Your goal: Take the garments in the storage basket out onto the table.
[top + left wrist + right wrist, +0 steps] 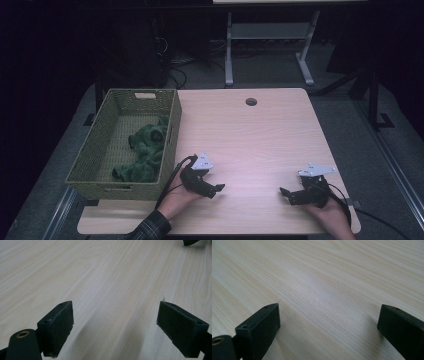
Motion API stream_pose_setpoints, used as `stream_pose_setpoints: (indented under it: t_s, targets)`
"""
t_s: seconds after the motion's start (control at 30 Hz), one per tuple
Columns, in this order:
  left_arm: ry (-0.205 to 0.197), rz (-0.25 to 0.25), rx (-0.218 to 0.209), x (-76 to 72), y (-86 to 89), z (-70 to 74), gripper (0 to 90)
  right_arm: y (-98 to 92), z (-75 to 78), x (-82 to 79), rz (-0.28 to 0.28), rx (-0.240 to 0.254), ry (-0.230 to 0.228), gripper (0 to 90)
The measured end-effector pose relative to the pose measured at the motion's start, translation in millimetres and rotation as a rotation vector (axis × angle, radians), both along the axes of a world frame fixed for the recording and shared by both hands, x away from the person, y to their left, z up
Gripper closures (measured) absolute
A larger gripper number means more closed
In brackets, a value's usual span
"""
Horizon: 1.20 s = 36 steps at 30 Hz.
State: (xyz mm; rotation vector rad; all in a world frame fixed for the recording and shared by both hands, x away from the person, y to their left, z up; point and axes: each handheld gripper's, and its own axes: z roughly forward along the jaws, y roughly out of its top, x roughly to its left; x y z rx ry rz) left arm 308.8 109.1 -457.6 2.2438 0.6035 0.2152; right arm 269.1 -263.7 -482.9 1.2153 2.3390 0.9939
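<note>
Nearest to us, our two hands come in over the front edge of the table (pixel 260 135), each holding a gripper low over the pale wood. Our left gripper (pixel 216 190) sits just right of the basket's near corner, its jaws pointing toward the middle of the table; in the left gripper view they stand spread wide with nothing but bare wood grain between them. Our right gripper (pixel 286 194) is well apart from it, near the table's right edge, pointing back toward the left one, and in the right gripper view its jaws too stand wide apart and empty over the wood. Farther off on the left side of the table stands a woven basket (pixel 90 155), and inside it lies a crumpled green cloth (pixel 147 150), heaped against the basket's right wall. Beyond, near the table's far edge, we see a round cable hole (pixel 251 102).
</note>
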Motion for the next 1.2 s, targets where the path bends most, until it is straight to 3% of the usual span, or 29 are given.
stream_pose_setpoints:
  t_s: [0.87,1.2]
  targets:
    - [-0.029,-0.019,-0.020,-0.1,3.5,32.5,13.4,-0.1,0.0,0.0,0.001,-0.001,0.000,4.0]
    - [-0.042,-0.008,-0.051,0.3,4.5,46.9,13.4,0.2,-0.1,0.2,-0.004,-0.001,0.002,3.2]
